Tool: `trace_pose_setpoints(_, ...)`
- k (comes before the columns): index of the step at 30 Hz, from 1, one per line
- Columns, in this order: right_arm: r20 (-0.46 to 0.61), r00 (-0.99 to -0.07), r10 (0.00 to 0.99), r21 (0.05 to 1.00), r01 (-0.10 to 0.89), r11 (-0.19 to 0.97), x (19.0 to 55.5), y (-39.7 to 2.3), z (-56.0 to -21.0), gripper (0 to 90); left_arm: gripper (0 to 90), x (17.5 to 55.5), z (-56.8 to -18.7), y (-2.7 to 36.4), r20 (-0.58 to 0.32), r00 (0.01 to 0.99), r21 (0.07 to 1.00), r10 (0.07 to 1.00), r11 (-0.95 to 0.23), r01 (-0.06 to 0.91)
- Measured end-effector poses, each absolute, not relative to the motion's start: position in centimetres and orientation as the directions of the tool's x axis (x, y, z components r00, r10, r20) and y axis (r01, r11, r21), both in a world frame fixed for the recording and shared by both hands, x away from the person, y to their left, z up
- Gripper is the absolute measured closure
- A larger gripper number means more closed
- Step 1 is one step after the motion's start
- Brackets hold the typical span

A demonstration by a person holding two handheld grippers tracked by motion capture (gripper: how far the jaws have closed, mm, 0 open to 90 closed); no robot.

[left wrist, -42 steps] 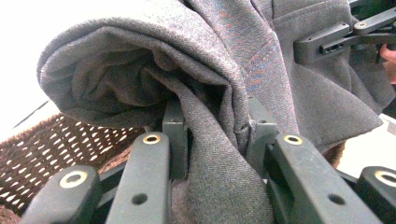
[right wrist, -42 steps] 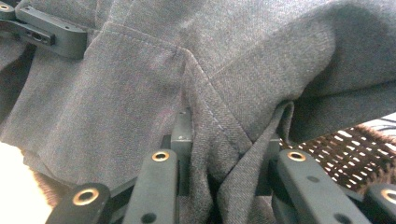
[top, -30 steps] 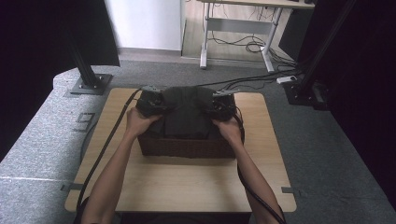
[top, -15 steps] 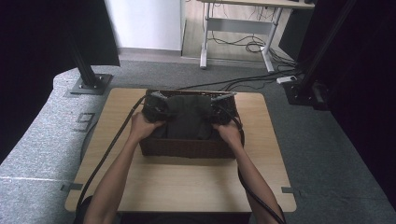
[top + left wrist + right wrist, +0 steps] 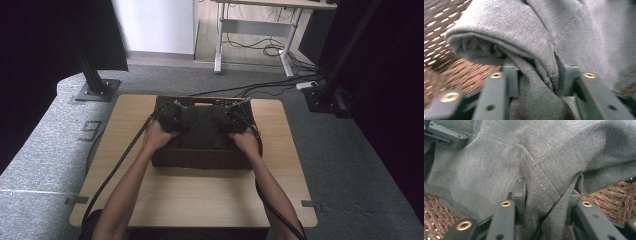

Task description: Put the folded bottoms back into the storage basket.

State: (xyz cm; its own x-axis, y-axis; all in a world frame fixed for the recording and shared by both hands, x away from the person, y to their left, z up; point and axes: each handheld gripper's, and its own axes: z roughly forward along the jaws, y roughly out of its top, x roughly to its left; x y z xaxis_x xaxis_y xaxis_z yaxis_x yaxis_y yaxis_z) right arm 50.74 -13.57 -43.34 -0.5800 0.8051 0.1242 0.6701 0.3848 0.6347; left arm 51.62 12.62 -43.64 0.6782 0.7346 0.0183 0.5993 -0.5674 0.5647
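Tongs, left [image 5: 172, 116] and right [image 5: 237, 119], just eased apart; grey garment [image 5: 202, 131] folds between jaws, inside wicker basket [image 5: 200, 159].

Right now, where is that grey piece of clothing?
In the high view the grey garment lies inside the brown wicker basket at the middle of the wooden table, between the left tongs and the right tongs.

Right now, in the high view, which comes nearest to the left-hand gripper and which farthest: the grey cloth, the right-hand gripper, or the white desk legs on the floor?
From the left gripper:
1. Grey cloth, touching it, lying in the wicker basket.
2. Right gripper, across the cloth on the basket's other side.
3. White desk legs, on the floor beyond the table.
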Motion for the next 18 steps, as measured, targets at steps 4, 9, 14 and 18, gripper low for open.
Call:
trace_pose_setpoints(4,0.099,-0.541,0.835,0.629,0.684,0.369,51.1,-14.1,-43.4,44.6,42.8,51.7,-43.8,12.7,0.152,0.623,0.509,0.767,-0.601,0.616)
trace_pose_setpoints(9,0.11,-0.497,0.861,0.64,0.698,0.322,51.4,-15.6,-43.3,33.4,31.5,51.5,-42.6,13.6,0.155,0.609,0.537,0.778,-0.584,0.609)
trace_pose_setpoints(14,0.111,-0.537,0.836,0.672,0.66,0.335,50.9,-16.0,-42.7,27.6,25.2,51.0,-41.7,14.4,0.087,0.623,0.587,0.777,-0.546,0.598)
trace_pose_setpoints(18,0.093,-0.564,0.821,0.69,0.631,0.355,50.2,-15.9,-42.4,20.1,17.4,50.5,-41.4,15.1,0.024,0.639,0.611,0.768,-0.518,0.599)
